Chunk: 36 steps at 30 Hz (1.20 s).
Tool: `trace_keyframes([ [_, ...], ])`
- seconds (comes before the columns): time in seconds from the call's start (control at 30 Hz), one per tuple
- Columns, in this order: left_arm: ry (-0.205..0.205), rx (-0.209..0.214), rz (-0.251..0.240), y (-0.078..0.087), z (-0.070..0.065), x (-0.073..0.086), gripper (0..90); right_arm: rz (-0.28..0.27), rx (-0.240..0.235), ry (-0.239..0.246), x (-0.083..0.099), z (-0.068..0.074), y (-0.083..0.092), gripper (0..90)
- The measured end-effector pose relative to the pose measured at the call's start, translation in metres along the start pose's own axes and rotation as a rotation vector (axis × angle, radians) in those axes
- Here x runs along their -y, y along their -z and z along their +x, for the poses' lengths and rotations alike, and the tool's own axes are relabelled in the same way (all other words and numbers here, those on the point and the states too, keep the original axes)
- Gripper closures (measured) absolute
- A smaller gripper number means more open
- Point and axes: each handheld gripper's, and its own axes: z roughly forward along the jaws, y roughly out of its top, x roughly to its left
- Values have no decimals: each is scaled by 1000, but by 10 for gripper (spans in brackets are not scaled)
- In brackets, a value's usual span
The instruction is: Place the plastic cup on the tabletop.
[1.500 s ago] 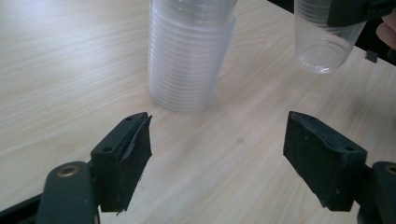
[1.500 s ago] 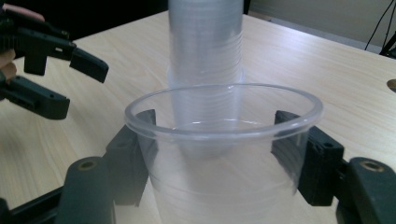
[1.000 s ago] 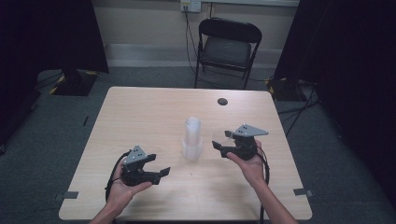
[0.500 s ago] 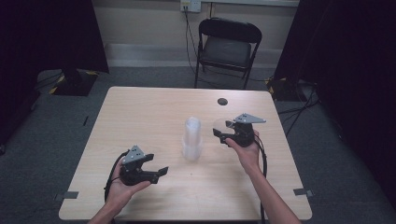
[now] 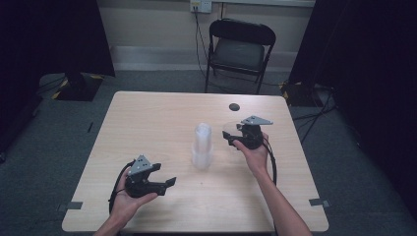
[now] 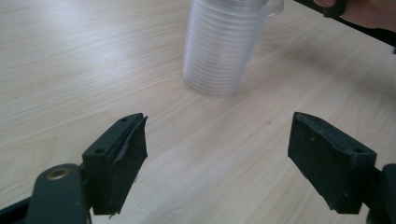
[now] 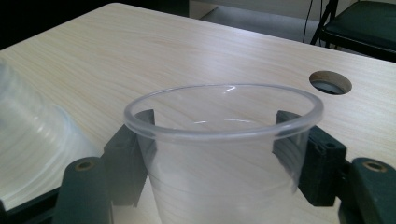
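Jaws of the right gripper [image 5: 230,139] pinch a single clear plastic cup [image 7: 224,154], upright and mouth up, one pad on each side of its wall; they have just been opening slightly with the cup between them. Jaws of the left gripper [image 5: 167,184] stand spread wide with nothing between them, near the front of the pale wooden bench [image 5: 157,118]. A stack of clear cups [image 5: 202,146] stands mid-bench, just beside the held cup. A small round hole [image 5: 234,106] lies near the far edge.
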Motion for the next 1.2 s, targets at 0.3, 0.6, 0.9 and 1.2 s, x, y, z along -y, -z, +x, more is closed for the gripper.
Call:
trace_keyframes([
  [0.3, 5, 1, -2, 2, 2, 1, 196, 13, 14, -14, 5, -3, -22, 301],
  [0.6, 5, 4, 2, 1, 2, 2, 200, 14, 5, -7, 8, 0, -38, 298],
  [0.9, 5, 8, 7, -1, 2, 3, 203, 8, -1, 2, 14, 1, -43, 281],
  [1.2, 2, 7, 6, -1, 1, 3, 203, 13, -6, -2, 16, 1, -36, 273],
])
